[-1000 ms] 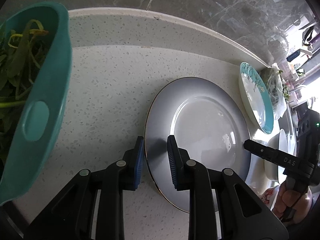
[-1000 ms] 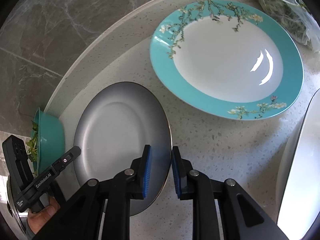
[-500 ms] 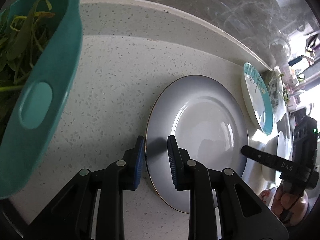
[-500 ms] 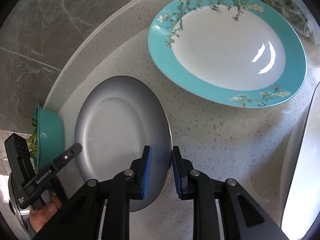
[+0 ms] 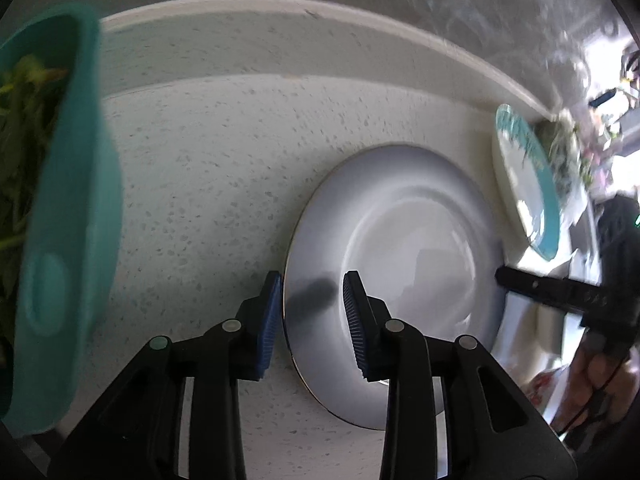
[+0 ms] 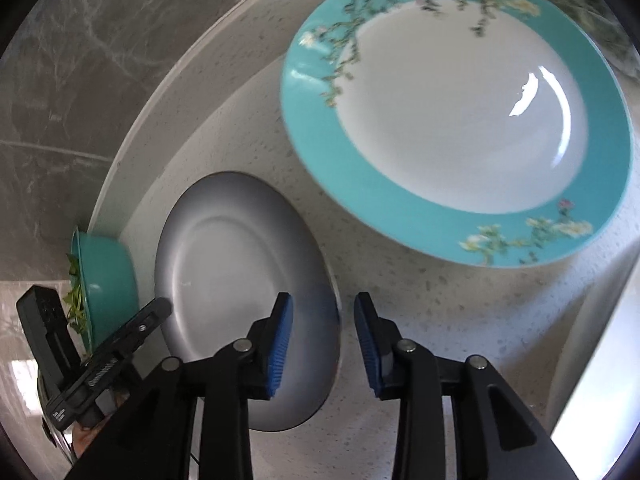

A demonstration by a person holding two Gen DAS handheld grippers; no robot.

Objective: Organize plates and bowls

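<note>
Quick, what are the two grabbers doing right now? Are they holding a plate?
Left gripper: jaws just opening, astride the grey plate rim, not gripping.
Right gripper: jaws just opening, astride the same plate's opposite rim, not gripping.

A pale speckled stone surface runs to a raised cream lip along its far edge, where it meets a dark grey marble wall veined with white. Bright daylight floods in from the right, glaring off the surface's near right edge.
</note>
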